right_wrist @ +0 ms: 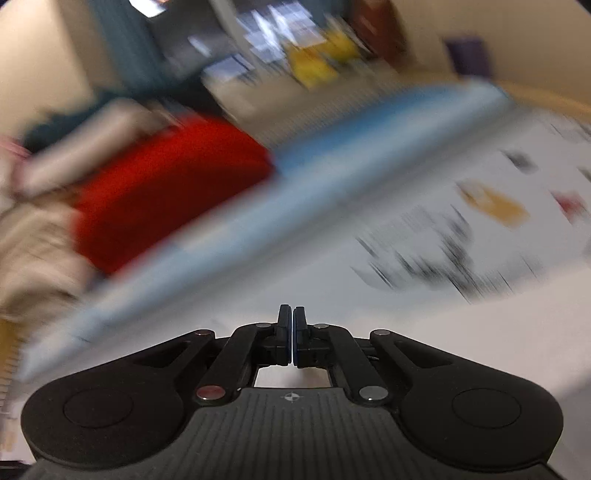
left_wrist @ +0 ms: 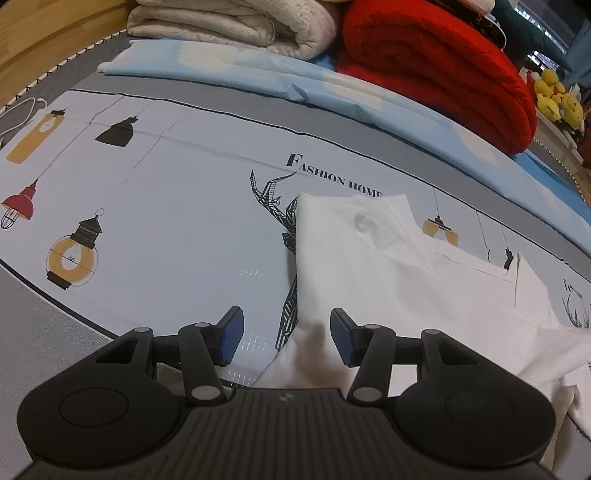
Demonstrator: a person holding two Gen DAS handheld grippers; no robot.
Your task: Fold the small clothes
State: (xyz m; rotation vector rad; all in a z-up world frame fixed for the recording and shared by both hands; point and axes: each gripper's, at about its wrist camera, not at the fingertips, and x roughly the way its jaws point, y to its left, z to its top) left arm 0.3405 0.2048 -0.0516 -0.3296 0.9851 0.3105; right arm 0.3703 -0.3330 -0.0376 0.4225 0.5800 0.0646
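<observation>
We count one white cotton garment (left_wrist: 369,258) and two grippers. Left gripper (left_wrist: 287,336) jaws stand released over its edge. Right gripper (right_wrist: 291,334) jaws are clenched, empty.

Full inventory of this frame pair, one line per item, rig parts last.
white garment: 1, white, partly folded, on the printed sheet, ahead and right of the left gripper
printed sheet: 1, pale blue-grey with lamp and deer prints, covers the surface
light blue sheet: 1, folded, behind the printed sheet
beige quilt: 1, folded, at the back
red blanket: 1, folded, at the back right
yellow plush toys: a few, far right
left gripper: 1, black, blue pads, open over the garment's edge
right gripper: 1, shut, empty; view blurred
</observation>
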